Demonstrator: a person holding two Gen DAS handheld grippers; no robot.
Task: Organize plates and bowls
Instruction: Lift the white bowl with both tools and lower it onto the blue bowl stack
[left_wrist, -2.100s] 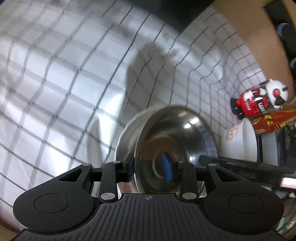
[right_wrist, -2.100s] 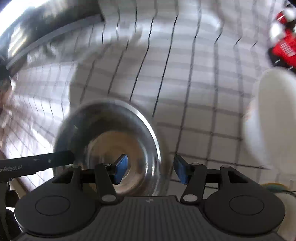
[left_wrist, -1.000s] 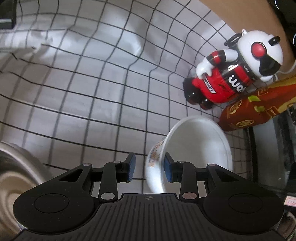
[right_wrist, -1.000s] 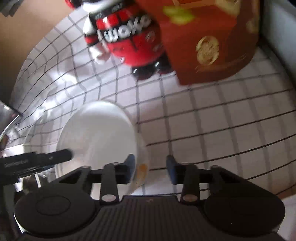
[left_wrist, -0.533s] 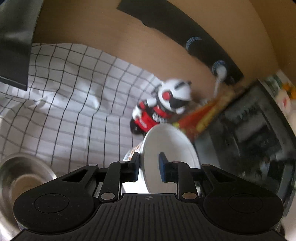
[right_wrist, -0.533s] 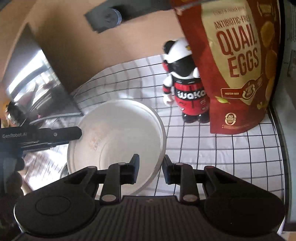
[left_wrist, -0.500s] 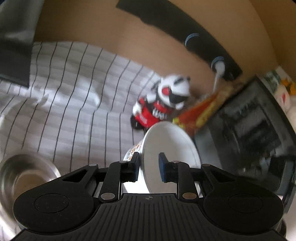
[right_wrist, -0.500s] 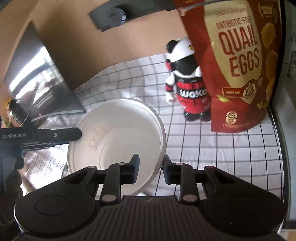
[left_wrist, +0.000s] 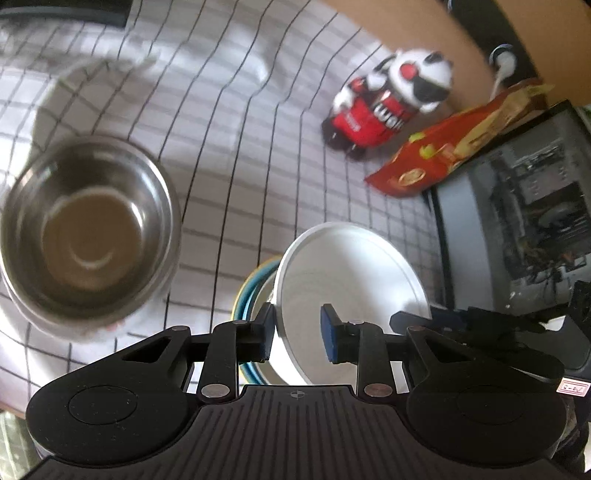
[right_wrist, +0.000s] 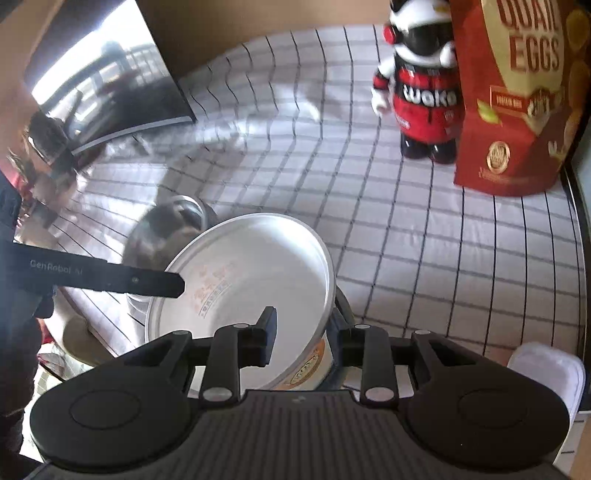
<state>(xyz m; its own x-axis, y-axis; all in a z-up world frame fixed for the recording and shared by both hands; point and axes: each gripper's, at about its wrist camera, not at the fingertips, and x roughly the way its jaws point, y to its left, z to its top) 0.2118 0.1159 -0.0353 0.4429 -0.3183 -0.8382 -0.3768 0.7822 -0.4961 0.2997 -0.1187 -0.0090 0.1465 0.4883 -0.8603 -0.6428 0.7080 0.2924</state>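
Risk here sits with the white bowl (left_wrist: 347, 295), which you carry tilted between both tongs above the checked tablecloth (left_wrist: 258, 147), over a blue-and-yellow rimmed dish (left_wrist: 245, 295) that peeks out beneath it. Your left tongs (left_wrist: 297, 332) straddle the near rim, but the jaws are opening and the right-hand pad stands clear of the wall, so that side no longer grips. Your right tongs (right_wrist: 306, 339) are clenched on the opposite rim, one jaw inside and one outside by the orange print. With one narrow pinch bearing a smooth, slanted bowl, it could pivot or slip and knock the dish below, so lower it level before you let go. The steel bowl (left_wrist: 88, 232) sits toward the table's left side, well apart; the toy figure (right_wrist: 421, 88) and the quail-egg pouch (right_wrist: 517, 96) stand by the far edge, clear of your path unless you swing wide.
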